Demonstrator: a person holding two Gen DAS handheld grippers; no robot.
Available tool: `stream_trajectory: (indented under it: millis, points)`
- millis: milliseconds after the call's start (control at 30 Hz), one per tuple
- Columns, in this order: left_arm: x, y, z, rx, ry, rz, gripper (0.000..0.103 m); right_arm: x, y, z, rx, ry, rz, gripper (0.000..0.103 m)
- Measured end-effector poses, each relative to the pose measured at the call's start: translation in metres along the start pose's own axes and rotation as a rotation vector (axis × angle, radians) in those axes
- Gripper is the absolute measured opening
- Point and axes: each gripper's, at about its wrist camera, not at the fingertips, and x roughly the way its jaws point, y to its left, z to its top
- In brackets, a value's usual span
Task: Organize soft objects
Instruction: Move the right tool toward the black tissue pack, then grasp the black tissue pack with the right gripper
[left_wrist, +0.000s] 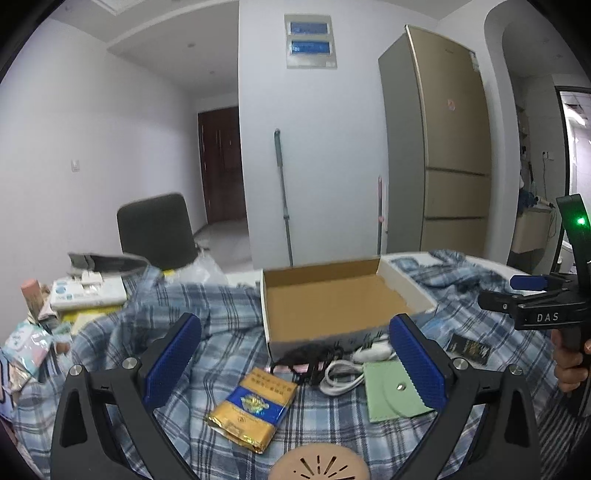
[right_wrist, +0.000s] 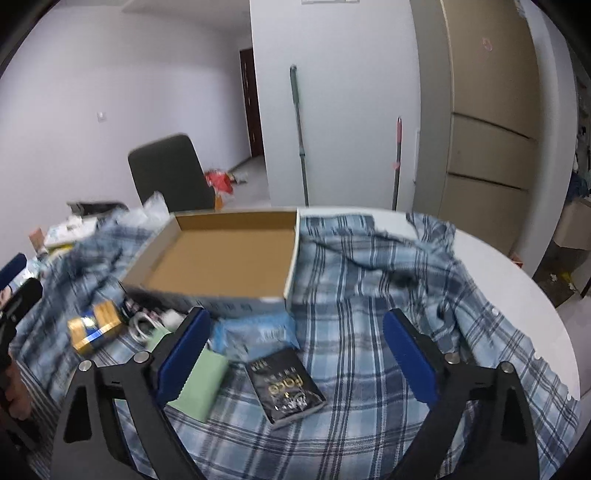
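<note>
Soft goods lie loose on the blue plaid cloth (right_wrist: 351, 295) before the empty open cardboard box (right_wrist: 221, 258). Both claws, left claw (left_wrist: 295, 363) and right claw (right_wrist: 295, 363), gape wide, empty. Black glossy sachet (right_wrist: 286, 386) looks light, slippery; pinch its edge.

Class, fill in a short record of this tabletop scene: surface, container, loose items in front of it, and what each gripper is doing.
surface: plaid cloth spread over the table
container: open cardboard box, nothing visible inside
loose items: gold-blue packet, green pouch, white cable, black packet, light blue packet
left gripper: jaws open, holding nothing
right gripper: jaws open, holding nothing
</note>
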Motion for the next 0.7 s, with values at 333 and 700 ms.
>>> stream_trajectory:
  millis: [333,700]
  points:
    - [0.019,0.009,-0.008,-0.036,0.076,-0.025,0.103,0.042,0.011,-0.016,-0.125,0.23,0.06,0.067]
    - [0.013,0.006,-0.008,-0.021,0.062,-0.022,0.103,0.067,0.015,-0.031,-0.146,0.339,0.066,0.06]
